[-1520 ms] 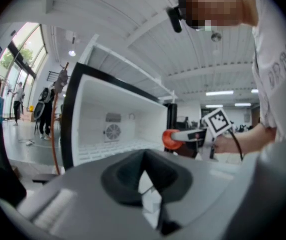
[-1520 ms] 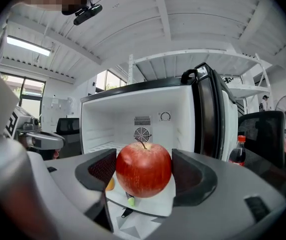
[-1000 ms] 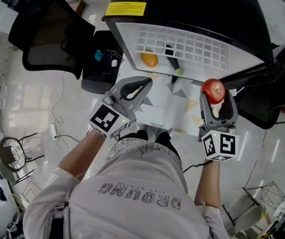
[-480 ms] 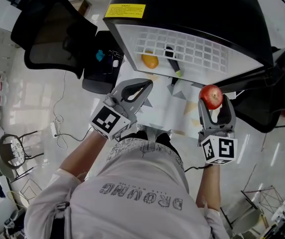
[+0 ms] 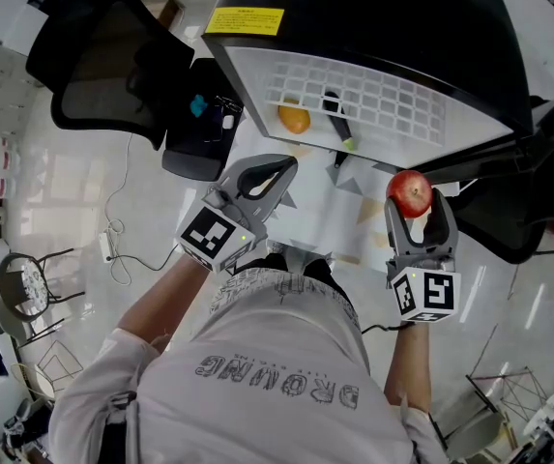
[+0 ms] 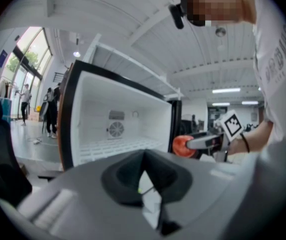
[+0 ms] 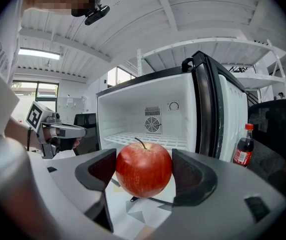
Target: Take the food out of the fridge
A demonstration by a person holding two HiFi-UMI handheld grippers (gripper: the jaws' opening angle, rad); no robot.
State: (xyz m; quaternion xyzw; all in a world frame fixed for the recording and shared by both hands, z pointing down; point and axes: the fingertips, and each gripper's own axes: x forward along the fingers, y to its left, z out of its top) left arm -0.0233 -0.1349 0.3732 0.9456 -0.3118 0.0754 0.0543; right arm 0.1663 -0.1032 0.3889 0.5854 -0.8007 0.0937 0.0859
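While my right gripper is clamped on the red apple, the fruit sits upright between the two dark pads, stem up, with one pad touching each side of it. It is outside the fridge, which stands open straight ahead of this gripper, its white inside and wire shelf showing behind the apple. Just right of the gripper's tip the fridge door is swung out, and a cola bottle with a red cap stands by its inner face; I cannot tell whether it sits in the door. Below the jaws lies a white mat printed with grey triangles. From the head view, an orange and a dark long item with a green end lie on the shelf, ahead of my two grippers. My left gripper hangs to the left of the right one, near the fridge's front edge, its jaws brought together with nothing between them. Further left of it stands a black office chair.
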